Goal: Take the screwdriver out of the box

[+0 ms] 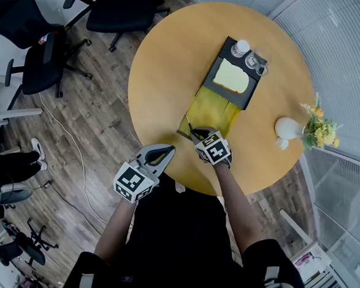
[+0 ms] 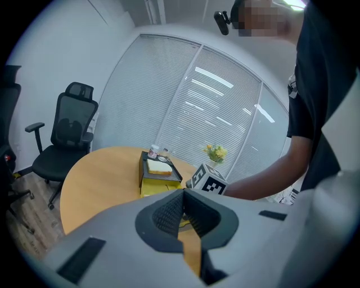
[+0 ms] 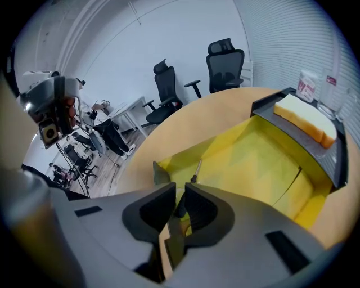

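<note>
A yellow box point(image 1: 218, 110) lies open on the round wooden table point(image 1: 166, 71), joined at its far end to a black tray point(image 1: 252, 92). The screwdriver point(image 1: 188, 123) is at the box's near left corner, its thin shaft point(image 3: 196, 169) pointing away over the yellow floor point(image 3: 264, 163). My right gripper point(image 1: 197, 135) is shut on its dark handle point(image 3: 181, 206). My left gripper point(image 1: 167, 149) hovers at the table's near edge, left of the right one, shut on nothing; its pads point(image 2: 169, 214) meet at the tips.
A pale yellow foam block point(image 1: 231, 77) lies in the black tray, with a small bottle point(image 1: 240, 48) and a glass point(image 1: 257, 63) at the far end. A white vase of flowers point(image 1: 290, 128) stands at the table's right. Office chairs point(image 1: 33, 44) stand on the floor to the left.
</note>
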{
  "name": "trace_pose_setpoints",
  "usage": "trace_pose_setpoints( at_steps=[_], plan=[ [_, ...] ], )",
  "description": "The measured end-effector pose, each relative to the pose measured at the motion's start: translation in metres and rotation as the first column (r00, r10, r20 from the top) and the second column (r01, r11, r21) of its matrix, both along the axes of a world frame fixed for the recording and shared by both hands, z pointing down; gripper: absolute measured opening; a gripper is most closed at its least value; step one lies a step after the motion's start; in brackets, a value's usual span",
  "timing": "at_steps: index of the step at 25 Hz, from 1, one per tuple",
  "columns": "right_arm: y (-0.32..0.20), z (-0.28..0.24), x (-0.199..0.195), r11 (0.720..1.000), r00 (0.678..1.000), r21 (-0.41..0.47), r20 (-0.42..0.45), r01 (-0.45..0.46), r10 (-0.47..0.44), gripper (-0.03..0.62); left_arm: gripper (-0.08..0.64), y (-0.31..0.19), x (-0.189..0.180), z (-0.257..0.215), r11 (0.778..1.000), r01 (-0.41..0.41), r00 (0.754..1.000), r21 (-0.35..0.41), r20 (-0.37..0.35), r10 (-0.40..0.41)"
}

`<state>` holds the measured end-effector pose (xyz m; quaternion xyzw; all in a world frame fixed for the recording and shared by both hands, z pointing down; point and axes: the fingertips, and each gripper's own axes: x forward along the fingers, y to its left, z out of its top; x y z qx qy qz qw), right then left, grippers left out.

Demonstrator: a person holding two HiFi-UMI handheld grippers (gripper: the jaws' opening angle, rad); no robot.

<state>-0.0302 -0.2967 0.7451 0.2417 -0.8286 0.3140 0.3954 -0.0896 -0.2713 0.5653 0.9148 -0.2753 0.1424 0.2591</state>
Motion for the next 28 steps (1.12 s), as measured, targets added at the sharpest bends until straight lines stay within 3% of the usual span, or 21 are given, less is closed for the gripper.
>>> trace_pose_setpoints(
  at_steps=[5,19,28],
  plan=[
    [-0.002,0.008,-0.003,1.000,0.998,-0.026,-0.056,-0.006,0.005,0.064,0.008,-0.006,0.000,0.003,1.000,-0.018,1.000,-0.009,-0.006,0.018],
    [-0.007,0.029,-0.001,0.995,0.988,-0.084,-0.151,-0.054,0.041,0.067,0.008,-0.019,-0.005,0.010,0.999,-0.052,0.999,-0.016,-0.005,0.052],
    [-0.010,0.033,0.005,0.997,0.980,-0.065,-0.195,-0.051,0.038,0.065,0.008,-0.023,-0.009,0.009,0.998,-0.070,0.998,-0.011,-0.010,0.070]
  ],
)
